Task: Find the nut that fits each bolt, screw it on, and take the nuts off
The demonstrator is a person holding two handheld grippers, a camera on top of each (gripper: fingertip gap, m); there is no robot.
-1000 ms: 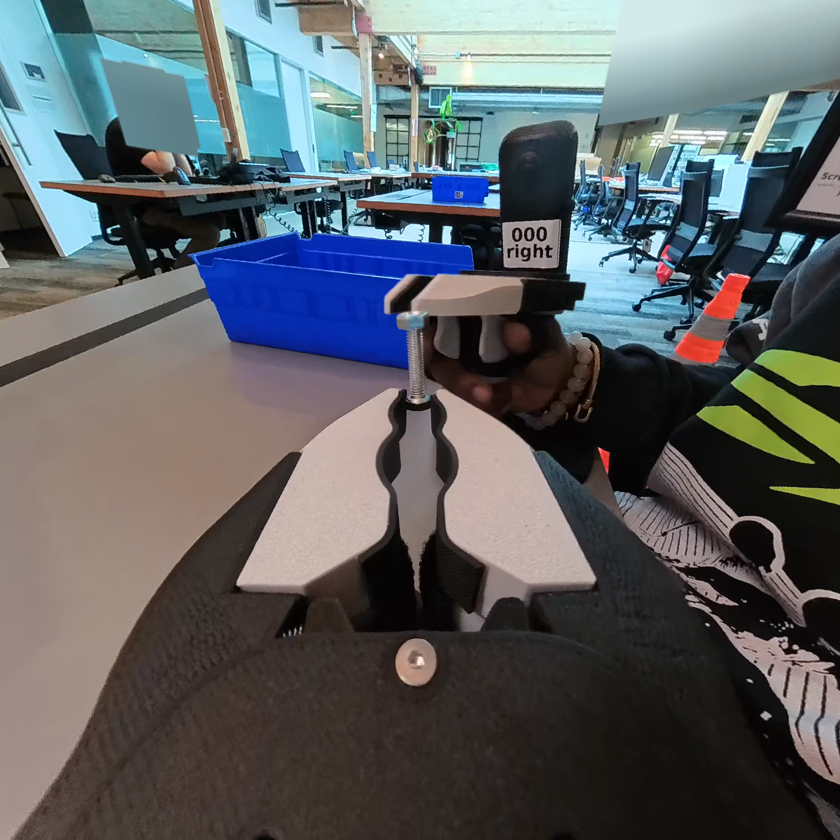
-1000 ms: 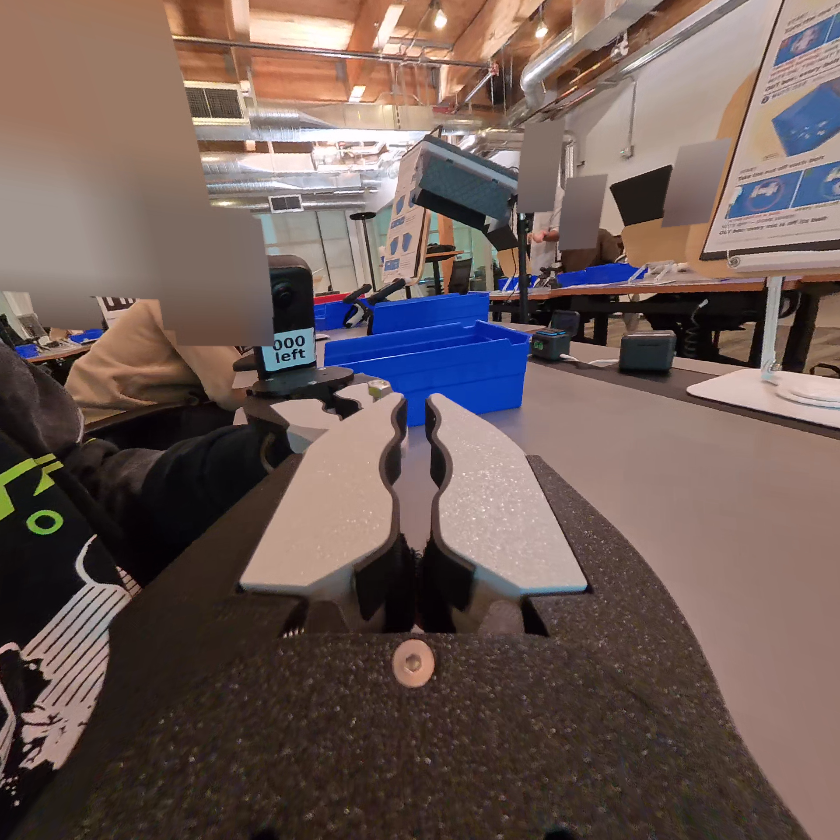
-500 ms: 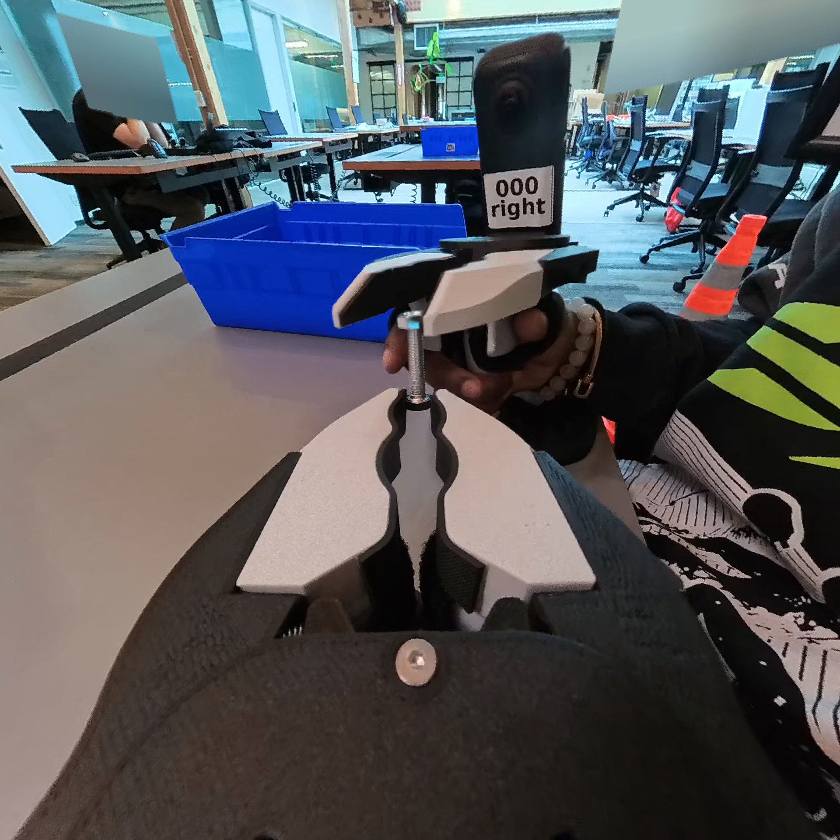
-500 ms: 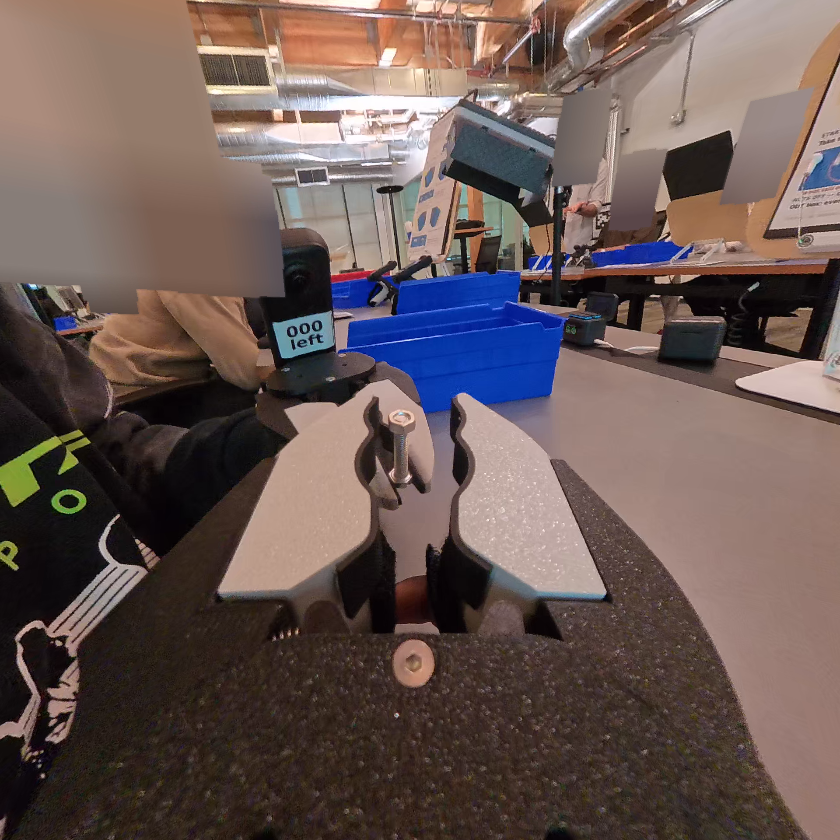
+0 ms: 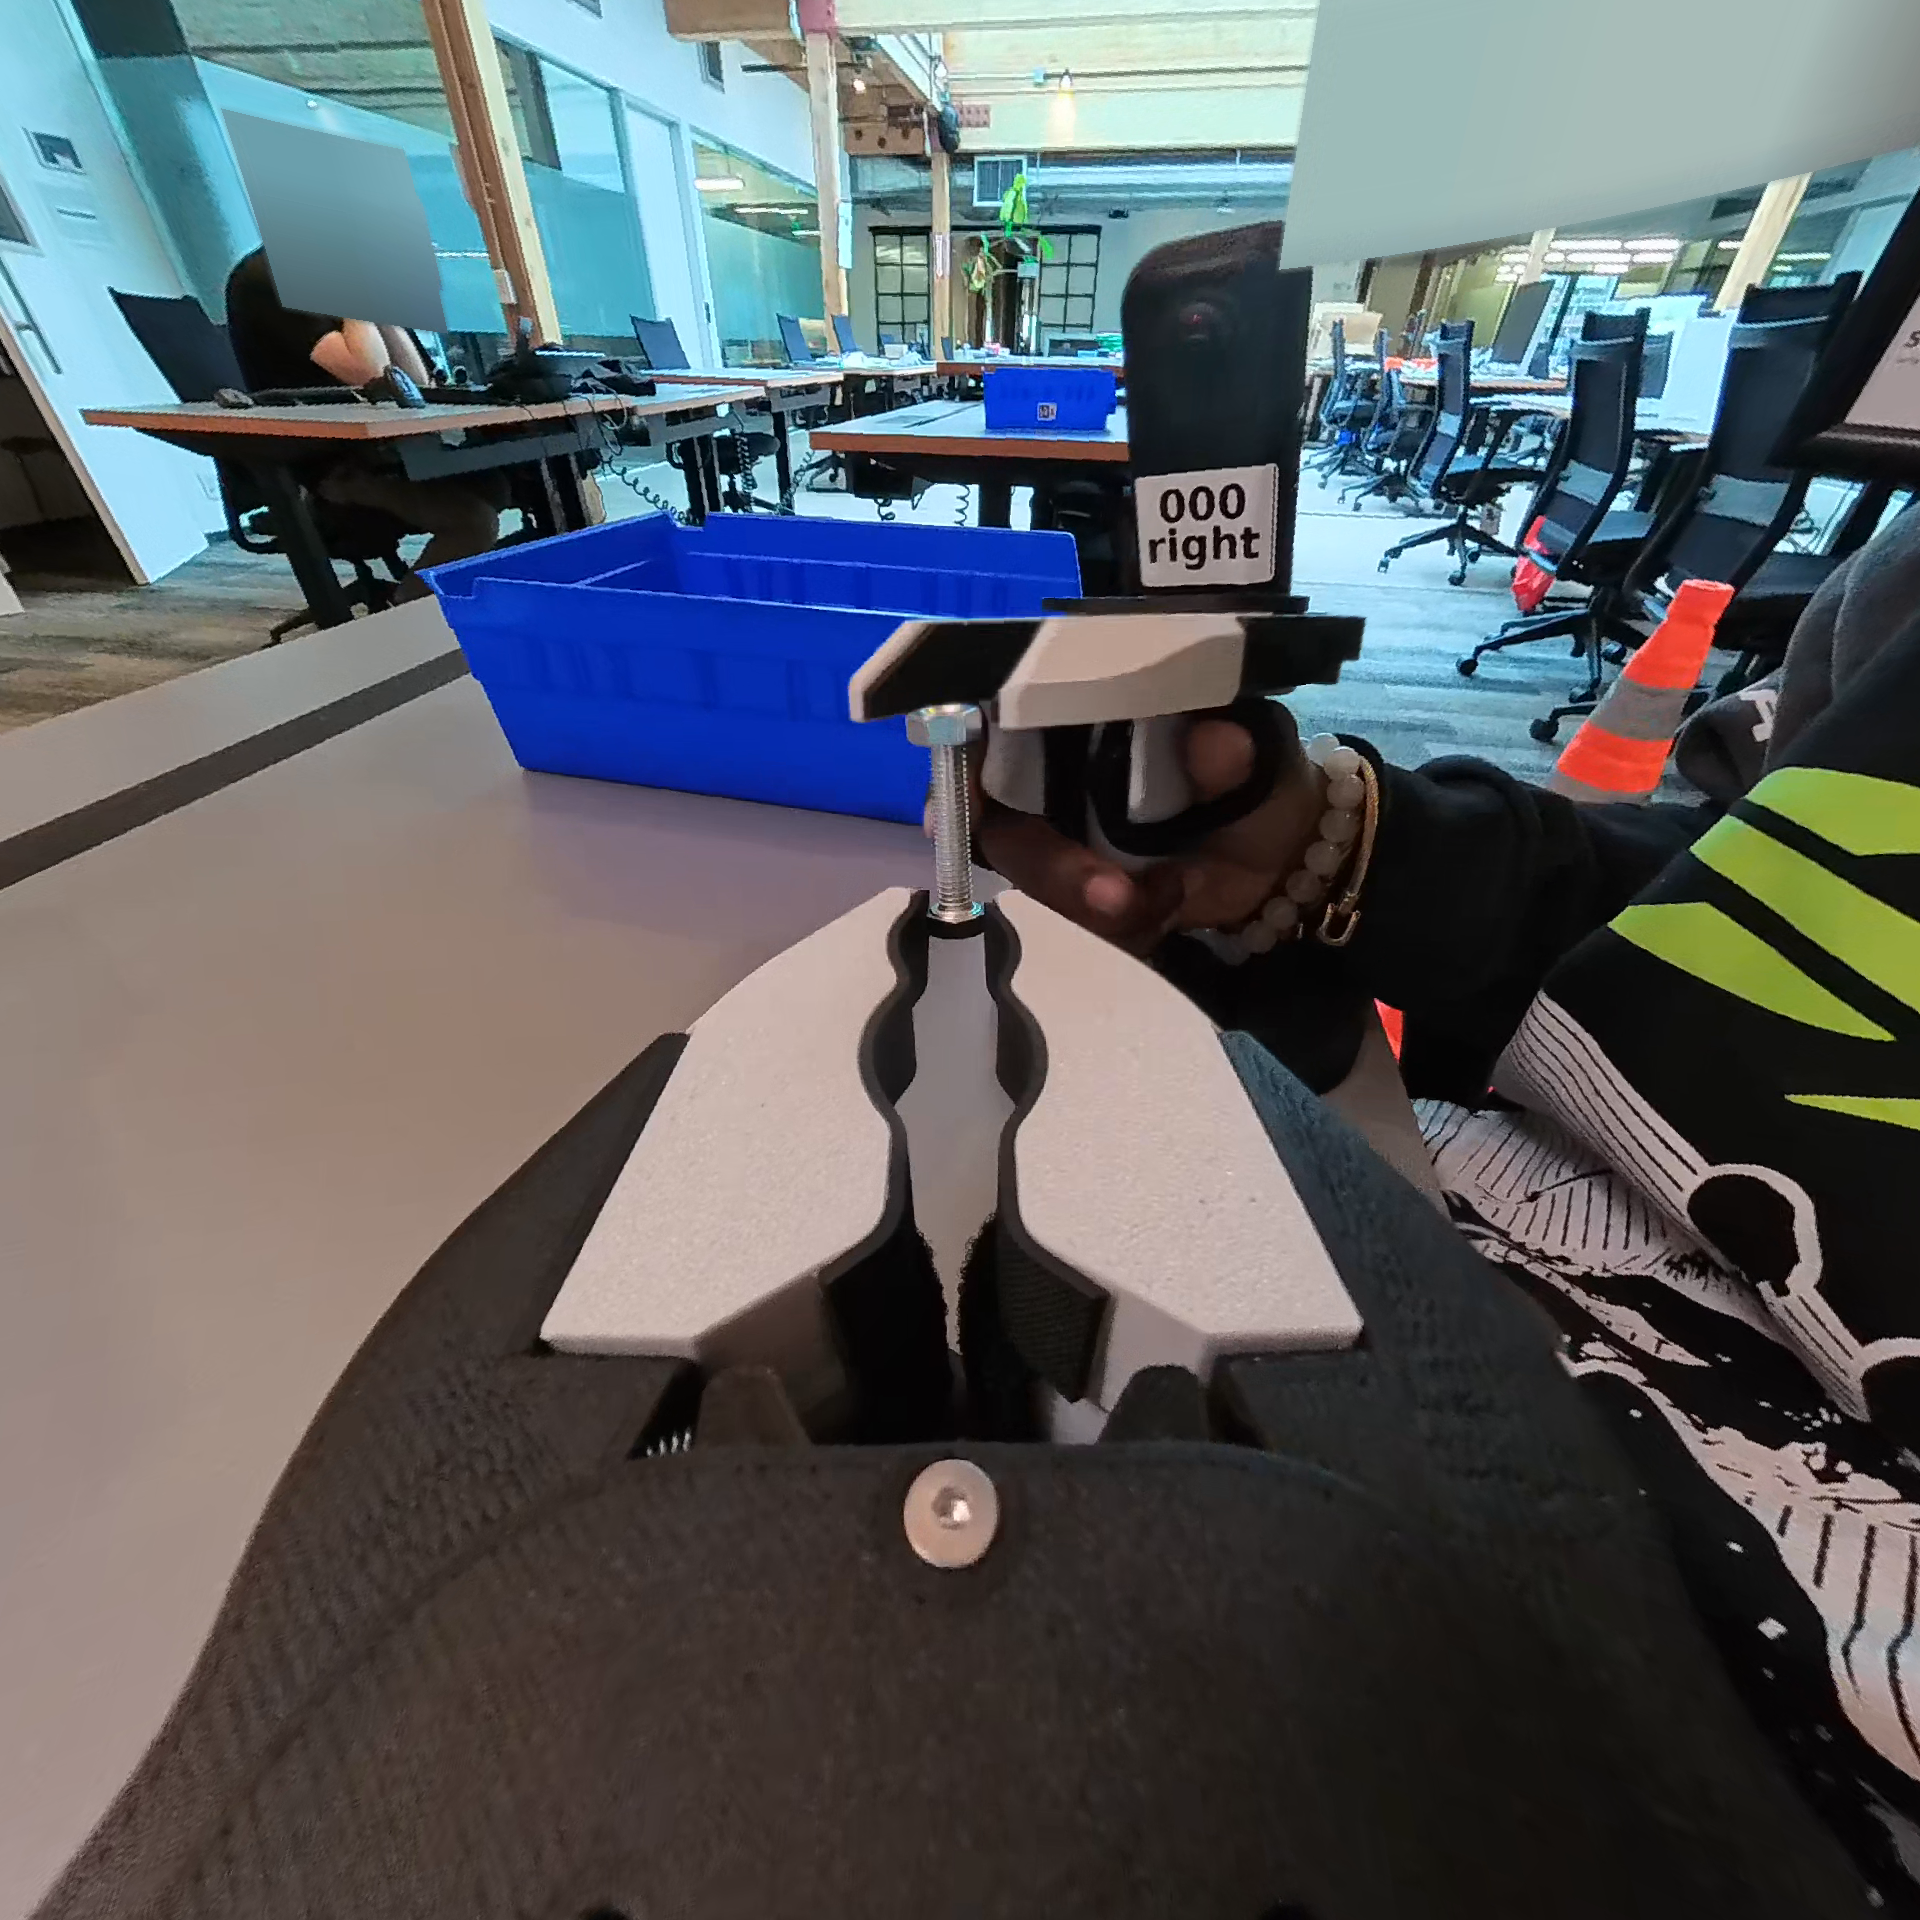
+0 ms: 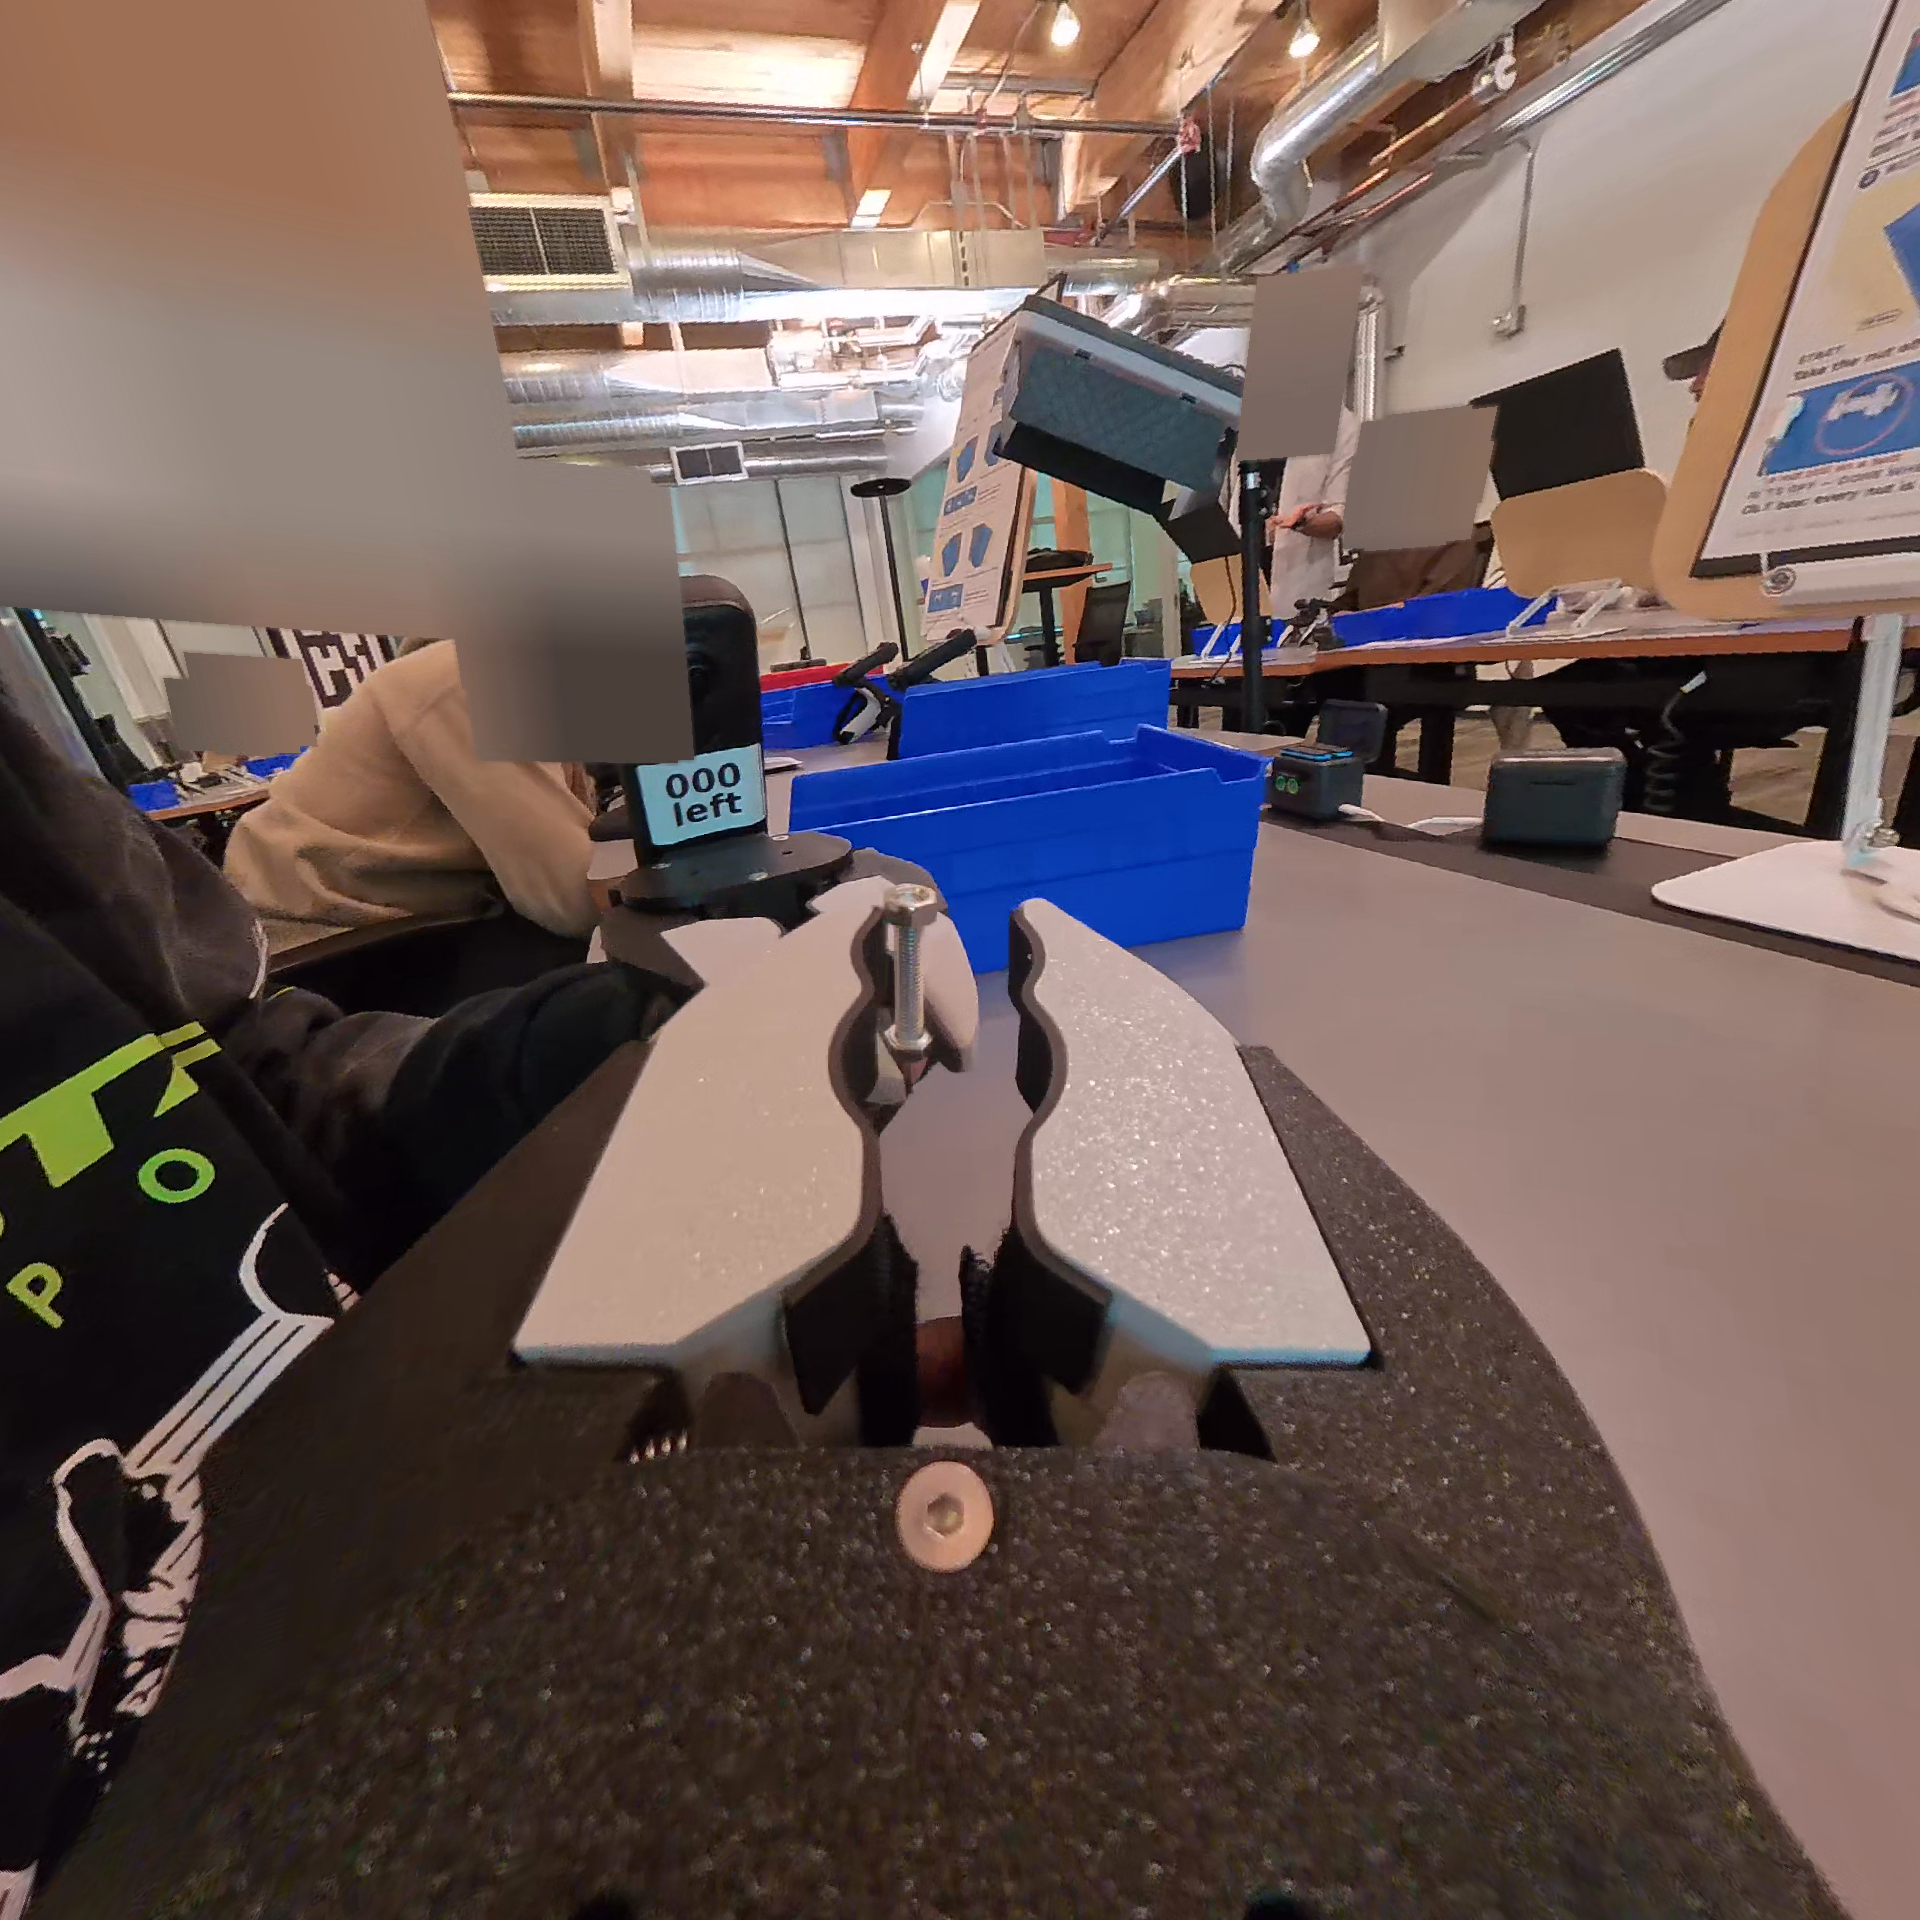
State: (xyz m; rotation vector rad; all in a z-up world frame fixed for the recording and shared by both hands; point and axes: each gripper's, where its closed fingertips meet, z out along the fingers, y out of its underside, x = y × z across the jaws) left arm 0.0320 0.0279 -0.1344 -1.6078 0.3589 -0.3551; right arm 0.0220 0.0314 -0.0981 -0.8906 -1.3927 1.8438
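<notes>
A silver bolt (image 5: 951, 810) stands upright, head on top, threaded into a nut (image 5: 954, 912). My left gripper (image 5: 954, 906) is shut on that nut at its fingertips and holds it above the grey table (image 5: 312, 987). The right wrist view shows the same bolt (image 6: 907, 966) and nut (image 6: 909, 1039) in the left gripper's tips. My right gripper (image 6: 951, 920) is open and level around the bolt head (image 6: 910, 902). The head lies close by its left finger (image 6: 748, 1091), with a clear gap to the right finger (image 6: 1143, 1122). In the left wrist view the right gripper (image 5: 935, 701) sits at the head's height.
A blue bin (image 5: 727, 665) stands on the table behind the grippers and also shows in the right wrist view (image 6: 1039, 831). Dark boxes (image 6: 1553, 795) and a white stand base (image 6: 1787, 894) sit at the far right. An orange cone (image 5: 1652, 696) stands on the floor. Only a small space, under 4 cm, lies between the two pairs of fingers.
My right gripper was shut over the bolt head, then opened wide and tilted. Now it is level again with its fingers somewhat closer around the head. My left gripper has kept its hold on the nut.
</notes>
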